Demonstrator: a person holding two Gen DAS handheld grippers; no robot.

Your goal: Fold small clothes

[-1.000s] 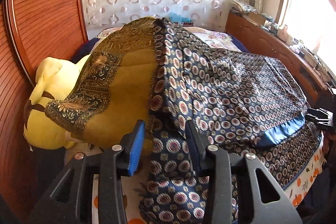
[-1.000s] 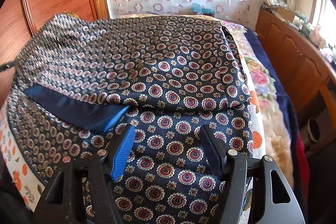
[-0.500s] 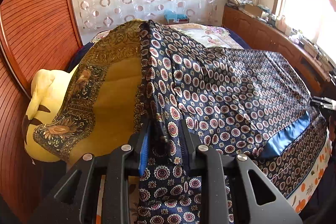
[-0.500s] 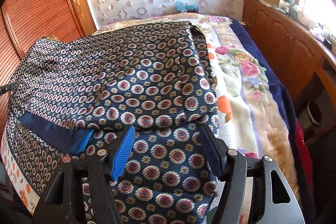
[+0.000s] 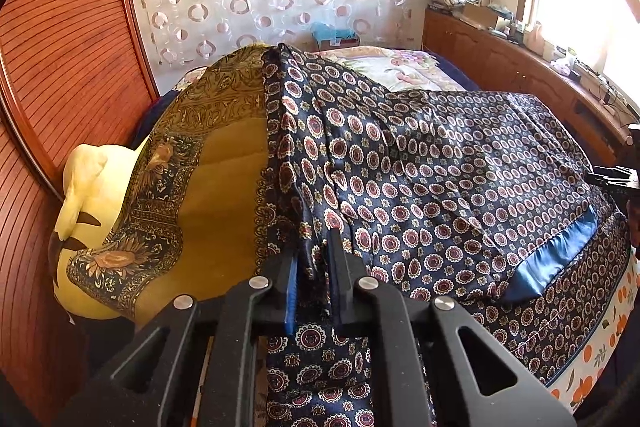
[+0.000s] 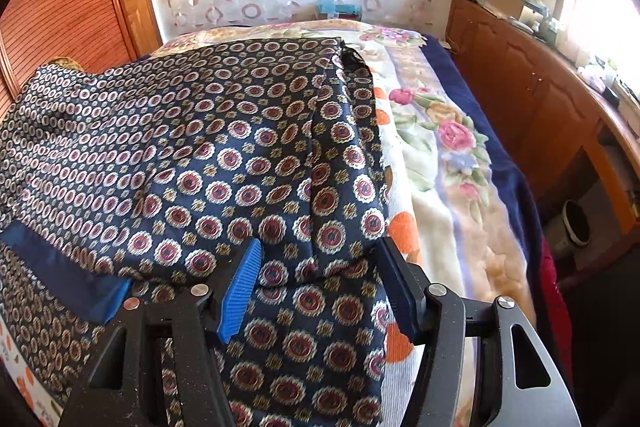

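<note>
No text, label or number can be read anywhere.

One navy patterned garment [image 5: 420, 187] fills the centre of the left wrist view, with one plain blue band [image 5: 556, 259] at its lower right. One mustard-gold cloth [image 5: 200, 195] lies left of centre, over one yellow plush toy [image 5: 88, 179] at the left edge. One floral blanket [image 6: 440, 155] runs down the right half of the right wrist view. Two grippers show: the left gripper [image 5: 313, 259] and the right gripper [image 6: 320, 267], each at bottom centre.
</note>
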